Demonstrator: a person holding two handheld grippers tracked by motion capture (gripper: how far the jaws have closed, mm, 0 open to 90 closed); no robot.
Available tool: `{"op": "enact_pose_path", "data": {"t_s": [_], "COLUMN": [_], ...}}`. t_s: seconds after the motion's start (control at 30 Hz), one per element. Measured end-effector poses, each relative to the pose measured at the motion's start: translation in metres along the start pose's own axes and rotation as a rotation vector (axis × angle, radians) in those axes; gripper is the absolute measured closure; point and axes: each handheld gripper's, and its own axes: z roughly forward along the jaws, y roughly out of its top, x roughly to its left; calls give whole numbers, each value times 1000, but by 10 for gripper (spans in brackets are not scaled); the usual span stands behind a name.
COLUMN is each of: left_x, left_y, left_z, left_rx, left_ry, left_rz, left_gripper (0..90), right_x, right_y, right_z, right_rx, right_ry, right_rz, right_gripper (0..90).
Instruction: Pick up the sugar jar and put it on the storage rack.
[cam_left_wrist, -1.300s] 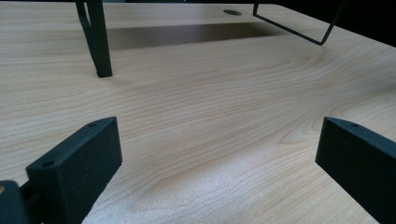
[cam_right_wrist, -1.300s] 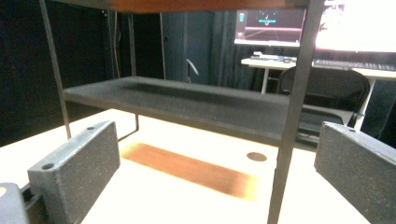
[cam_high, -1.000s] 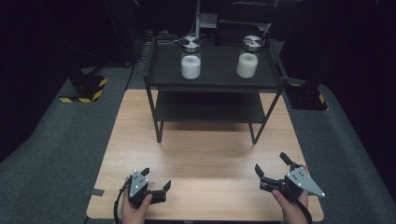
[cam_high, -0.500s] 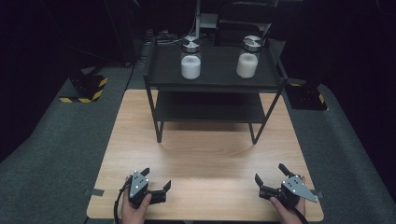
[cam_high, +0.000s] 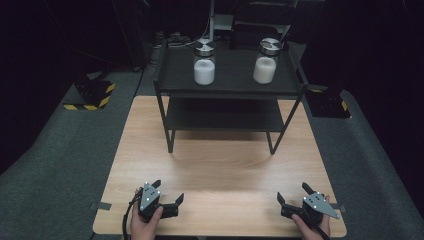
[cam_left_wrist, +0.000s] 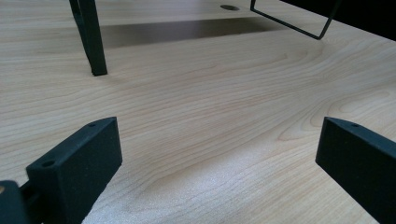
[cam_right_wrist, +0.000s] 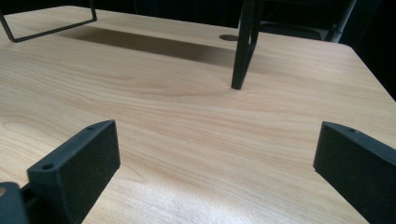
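While both hands rest low at the near edge of the wooden table (cam_high: 220, 165), the left gripper (cam_high: 167, 197) and right gripper (cam_high: 292, 197) sit spread wide and empty — a ready stance, I'd say. Two white-filled jars (cam_high: 204, 62) wait atop the black shelf rack (cam_high: 230, 85), well beyond both grippers — likely the targets.

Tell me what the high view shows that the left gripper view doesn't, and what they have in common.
High view alone: two jars of white powder, left jar and right jar, on the top tier of the black shelf, plus the right gripper and both hands at the near table edge.

Left gripper view alone: a close look between the left gripper and its jaws, set wide apart with nothing between them.

Both: the wooden table and the shelf's black legs.
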Motion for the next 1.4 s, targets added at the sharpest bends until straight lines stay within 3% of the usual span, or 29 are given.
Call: {"op": "enact_pose_path", "data": {"t_s": [0.33,0.73,1.4], "left_x": [-1,-2,-2], "left_y": [2,-5,-4], "left_z": [1,-3,-3], "left_rx": [9,-28,-15], "left_ry": [-3,-13,-17], "left_rz": [16,53,55], "left_gripper": [8,8,8], "right_x": [-1,-8,-7], "right_y": [15,20,18], "right_z": [2,5,6], "right_rx": [102,129,118], "right_ry": [9,30,45], "right_rz": [-59,-31,-42], "right_gripper": [4,4,4]}}
